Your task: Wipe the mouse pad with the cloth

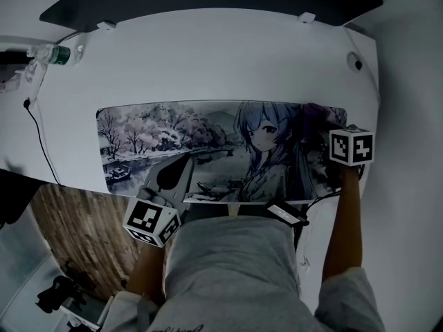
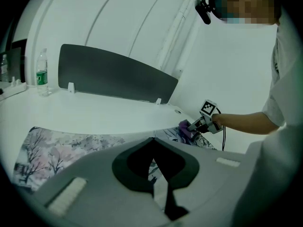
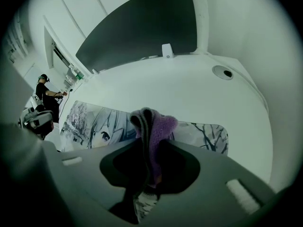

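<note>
Right gripper (image 3: 150, 151) jaws clamped on purple cloth (image 3: 161, 126) near mouse pad (image 1: 208, 137) right end, left gripper (image 1: 181, 166) jaws closed, empty, over pad's near edge, bare white bench (image 1: 208, 54) beyond.

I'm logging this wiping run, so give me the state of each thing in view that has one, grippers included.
mouse pad: flat on the white desk, print side up.
cloth: bunched, pinched between jaws at the mouse pad's right end.
right gripper: shut on the cloth.
left gripper: shut, empty, over the mouse pad's near edge.
water bottle: upright, at the desk's far left.
</note>
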`<state>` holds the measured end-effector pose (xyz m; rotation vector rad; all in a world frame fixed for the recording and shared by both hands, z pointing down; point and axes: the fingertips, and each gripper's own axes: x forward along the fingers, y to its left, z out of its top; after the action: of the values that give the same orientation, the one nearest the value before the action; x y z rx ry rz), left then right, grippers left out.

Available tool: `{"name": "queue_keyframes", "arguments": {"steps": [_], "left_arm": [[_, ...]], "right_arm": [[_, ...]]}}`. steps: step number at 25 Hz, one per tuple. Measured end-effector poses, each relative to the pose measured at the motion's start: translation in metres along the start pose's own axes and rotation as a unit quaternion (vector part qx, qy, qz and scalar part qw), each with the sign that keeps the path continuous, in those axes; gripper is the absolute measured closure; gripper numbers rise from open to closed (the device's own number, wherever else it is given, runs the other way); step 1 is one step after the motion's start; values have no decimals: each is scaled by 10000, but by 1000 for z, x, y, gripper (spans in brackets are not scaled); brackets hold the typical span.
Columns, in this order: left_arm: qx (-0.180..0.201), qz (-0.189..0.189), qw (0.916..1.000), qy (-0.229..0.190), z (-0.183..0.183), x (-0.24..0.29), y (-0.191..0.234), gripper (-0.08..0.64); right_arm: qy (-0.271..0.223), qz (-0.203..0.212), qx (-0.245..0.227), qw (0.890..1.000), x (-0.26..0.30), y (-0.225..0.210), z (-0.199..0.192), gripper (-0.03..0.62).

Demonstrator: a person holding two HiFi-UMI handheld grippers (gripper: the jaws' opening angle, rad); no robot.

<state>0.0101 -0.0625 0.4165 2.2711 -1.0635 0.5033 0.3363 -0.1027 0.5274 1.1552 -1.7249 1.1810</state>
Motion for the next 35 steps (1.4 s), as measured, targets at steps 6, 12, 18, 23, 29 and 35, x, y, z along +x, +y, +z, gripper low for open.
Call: {"name": "queue_keyframes", "arguments": {"steps": [6, 12, 18, 23, 29, 35], "left_arm": [[-67, 44, 10000, -23, -6, -28, 36, 544], [-90, 38, 9999, -69, -14, -54, 64, 545], [-122, 83, 9998, -136, -18, -77, 93, 545], [-176, 136, 9996, -193, -23, -94, 113, 543], [-263, 223, 9990, -270, -29, -114, 137, 543], [-312, 352, 9983, -341, -32, -131, 160, 543]], "right_arm": [[23, -148, -76, 9999, 13, 32, 9, 497], [51, -222, -8, 9997, 24, 58, 13, 498], [69, -236, -43, 9997, 36, 91, 19, 498], [73, -160, -123, 9998, 48, 123, 26, 498], [85, -67, -245, 9996, 63, 161, 33, 497], [90, 111, -338, 9993, 77, 198, 40, 497]]}}
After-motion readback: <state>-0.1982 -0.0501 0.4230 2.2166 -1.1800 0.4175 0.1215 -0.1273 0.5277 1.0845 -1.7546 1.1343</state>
